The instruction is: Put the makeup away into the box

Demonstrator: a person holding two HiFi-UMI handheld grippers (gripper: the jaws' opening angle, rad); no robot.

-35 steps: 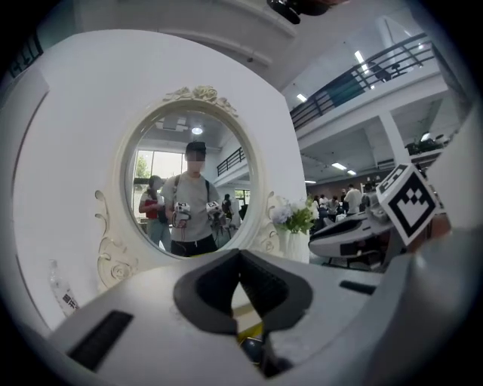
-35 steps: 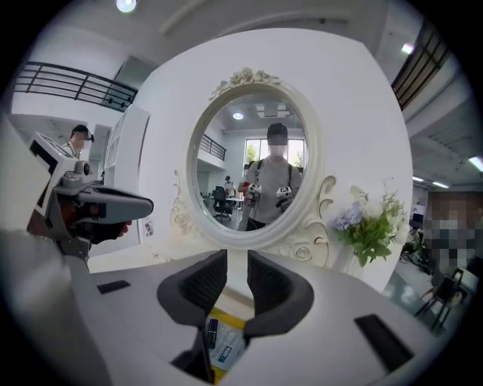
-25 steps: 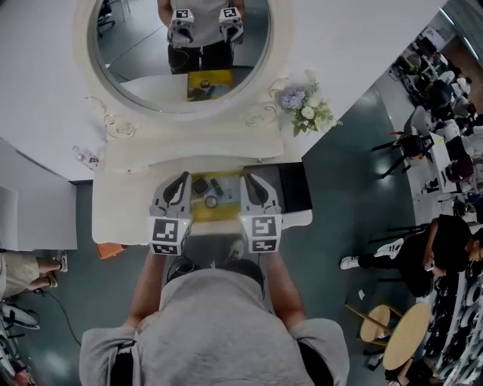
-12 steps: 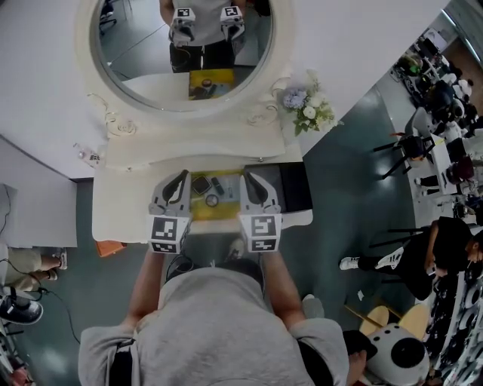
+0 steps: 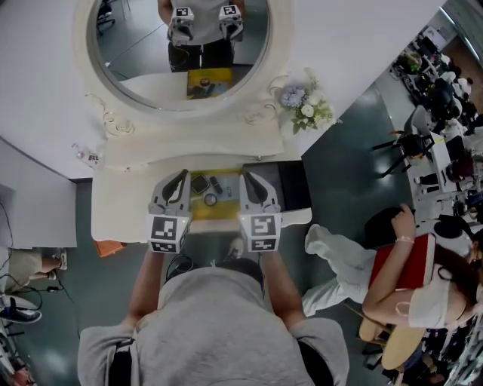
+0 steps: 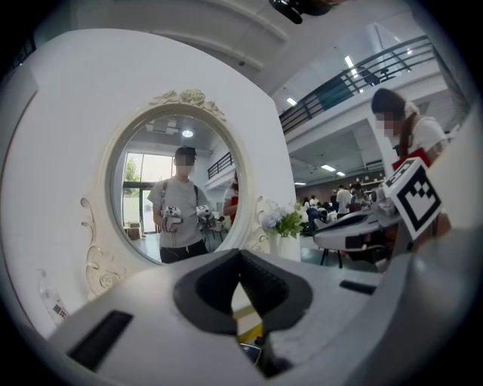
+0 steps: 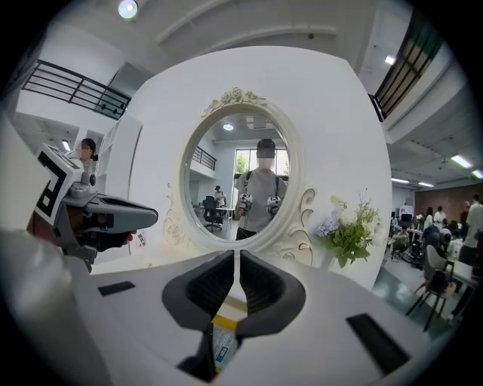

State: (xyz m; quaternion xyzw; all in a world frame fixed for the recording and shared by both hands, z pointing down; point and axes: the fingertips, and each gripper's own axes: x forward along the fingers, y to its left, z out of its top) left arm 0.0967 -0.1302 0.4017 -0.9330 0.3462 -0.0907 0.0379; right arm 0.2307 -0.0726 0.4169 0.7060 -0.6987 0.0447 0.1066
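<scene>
From up above the room looks flat and rather dim, greyish, with soft overhead light leaving hardly a shadow on the pale table [image 5: 124,203] and no glare on the mirror [image 5: 181,53]. Looking along either pair of tongs it is far brighter (the white wall [image 7: 151,128] nearly washes out). A round ceiling lamp [image 7: 127,8] flares at the top edge, and strip lights [image 6: 349,61] glow overhead. Both these views bulge like a fishbowl with black corners. The left tongs [image 6: 240,264] and right tongs [image 7: 236,260], close to the lens, look slightly soft.

Yellow mat [image 5: 213,211], black box [image 5: 294,187], cream dressing table [image 5: 124,207], white-and-lilac flowers [image 5: 304,108], teal-grey floor [image 5: 336,177].
</scene>
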